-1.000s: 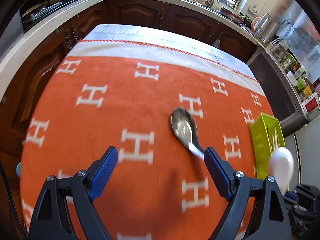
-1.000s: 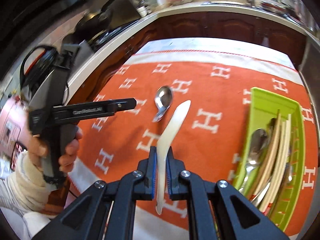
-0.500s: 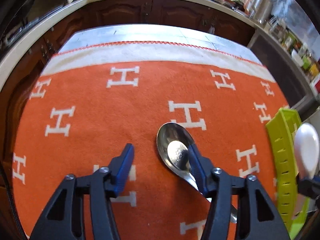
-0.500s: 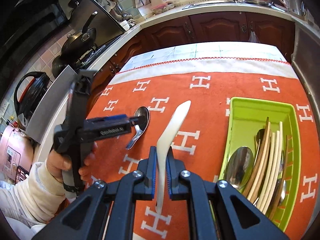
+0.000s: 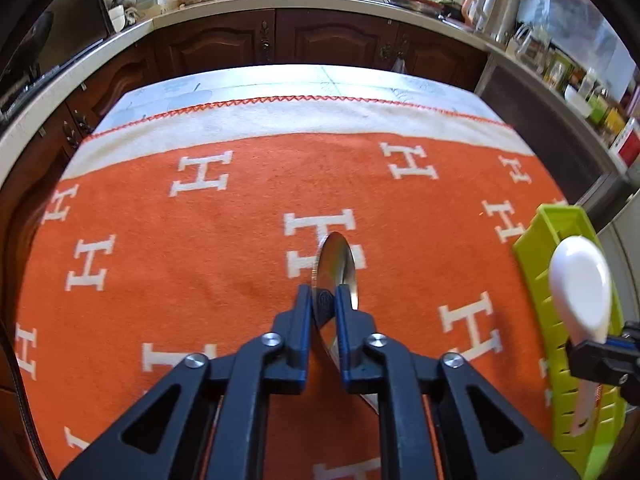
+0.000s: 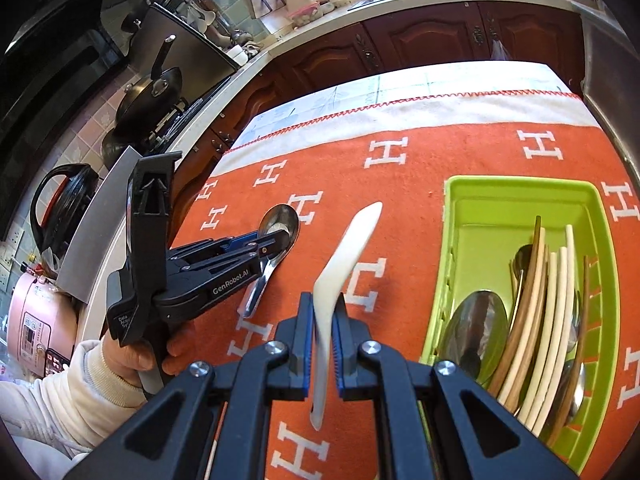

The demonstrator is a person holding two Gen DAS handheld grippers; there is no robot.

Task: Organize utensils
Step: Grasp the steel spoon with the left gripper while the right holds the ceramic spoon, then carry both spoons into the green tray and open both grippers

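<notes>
- The shiny steel spoon [image 5: 335, 268] is standing on edge between the left gripper's [image 5: 323, 300] blue pads, bowl projecting ahead over the orange H-patterned cloth [image 5: 200, 248].
- Left jaws, just closing, are now pinching that spoon.
- The right gripper [image 6: 323, 312], jaws narrow, is clamping the white ceramic spoon [image 6: 340, 280] left of the lime-green plastic utensil tray [image 6: 452, 208].

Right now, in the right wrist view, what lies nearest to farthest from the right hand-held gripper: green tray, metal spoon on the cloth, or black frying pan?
1. Green tray, just right of the right hand-held gripper.
2. Metal spoon, left, pinched by the left hand-held gripper.
3. Black frying pan, far left on the stove.
</notes>
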